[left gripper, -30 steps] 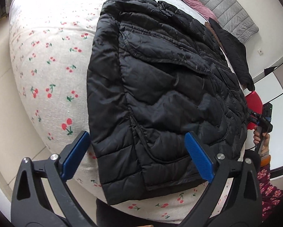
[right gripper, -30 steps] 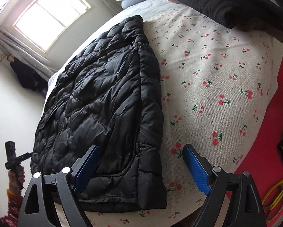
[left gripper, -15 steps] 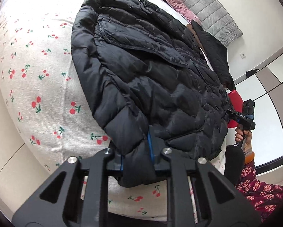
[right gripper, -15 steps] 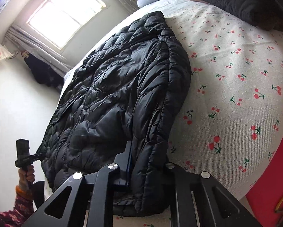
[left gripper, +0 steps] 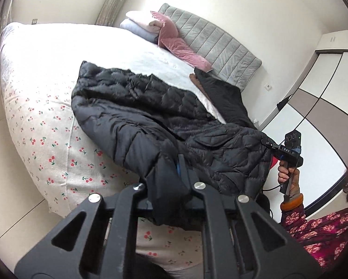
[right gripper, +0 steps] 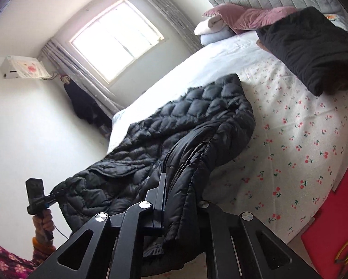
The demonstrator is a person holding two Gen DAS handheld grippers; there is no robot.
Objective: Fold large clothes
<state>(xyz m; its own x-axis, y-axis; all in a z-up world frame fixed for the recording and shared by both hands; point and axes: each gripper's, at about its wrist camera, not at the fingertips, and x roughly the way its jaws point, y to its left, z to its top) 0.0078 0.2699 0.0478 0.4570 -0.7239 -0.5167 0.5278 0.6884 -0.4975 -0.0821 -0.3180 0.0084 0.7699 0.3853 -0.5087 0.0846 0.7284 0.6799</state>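
A black quilted puffer jacket lies on the cherry-print bed sheet, its near hem lifted off the bed. My left gripper is shut on one hem corner of the jacket. My right gripper is shut on the other hem corner; the jacket hangs from it and sags between the two grippers. The jacket's collar end still rests on the sheet. In each view the other gripper shows, held in a hand: in the left wrist view and in the right wrist view.
A second black garment lies near the grey headboard, beside a pink cushion and folded pale bedding. A red surface with yellow scissors borders the bed on the right. A window is behind.
Both grippers went from open above the hem to shut on its two corners, then lifted the hem up and off the bed. The views now tilt up toward the room.
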